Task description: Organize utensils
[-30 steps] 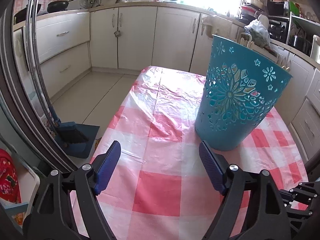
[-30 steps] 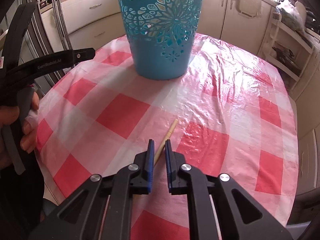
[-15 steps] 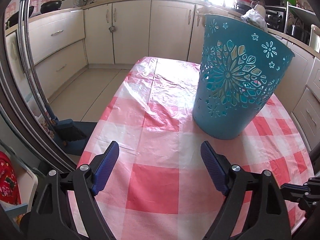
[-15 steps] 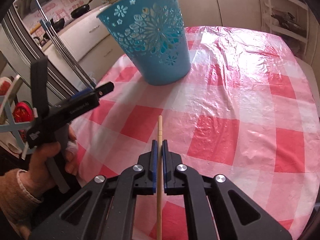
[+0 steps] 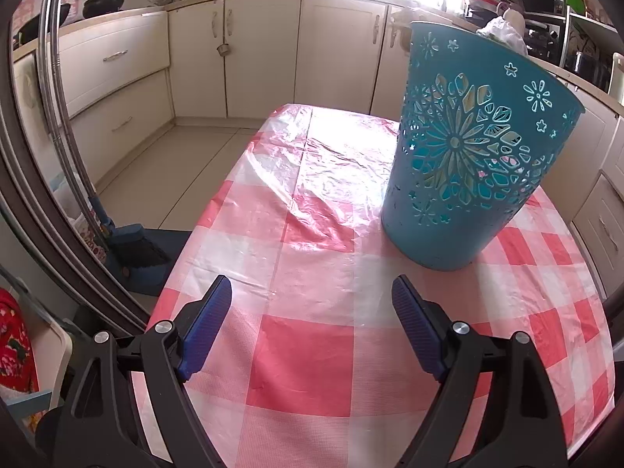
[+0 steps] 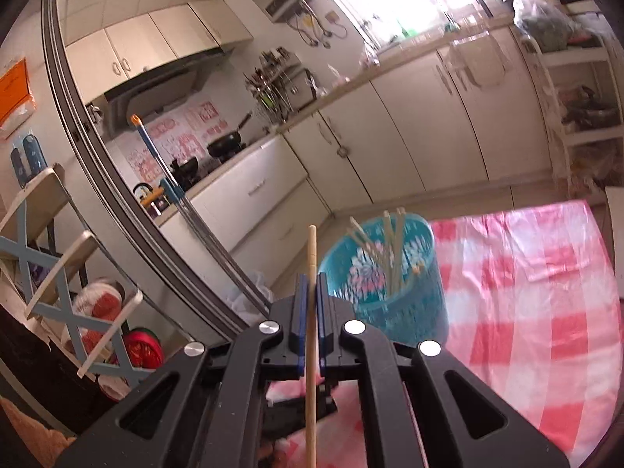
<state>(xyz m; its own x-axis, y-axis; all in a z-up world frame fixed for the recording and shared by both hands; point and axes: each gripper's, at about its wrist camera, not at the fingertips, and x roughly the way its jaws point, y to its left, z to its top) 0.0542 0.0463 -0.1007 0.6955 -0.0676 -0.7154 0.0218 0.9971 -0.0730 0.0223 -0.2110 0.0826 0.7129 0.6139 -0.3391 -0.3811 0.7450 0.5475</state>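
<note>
Pale wood marks the chopstick [image 6: 311, 312] clamped in the right claw [image 6: 311, 284], its long axis running straight out along the fingers, tip well past the pads and the rest trailing back under the claw body. The teal basket [image 6: 405, 304] sits on the checked table [image 6: 546, 312], below and just right of the tip in the right wrist view, with several chopsticks [image 6: 390, 249] already leaning inside it. The view is blurred there, so how close the tip is to the rim cannot be told. The coming drop seems to turn on this: the stick must tilt down and shift right so its tip points into the basket's mouth, not at the wall. The left claw [image 5: 312, 300] hovers over the table, spread wide and holding nothing, with the basket [image 5: 468, 163] ahead and to its right. The right hand is the one carrying, so it should finish the placement.
</note>
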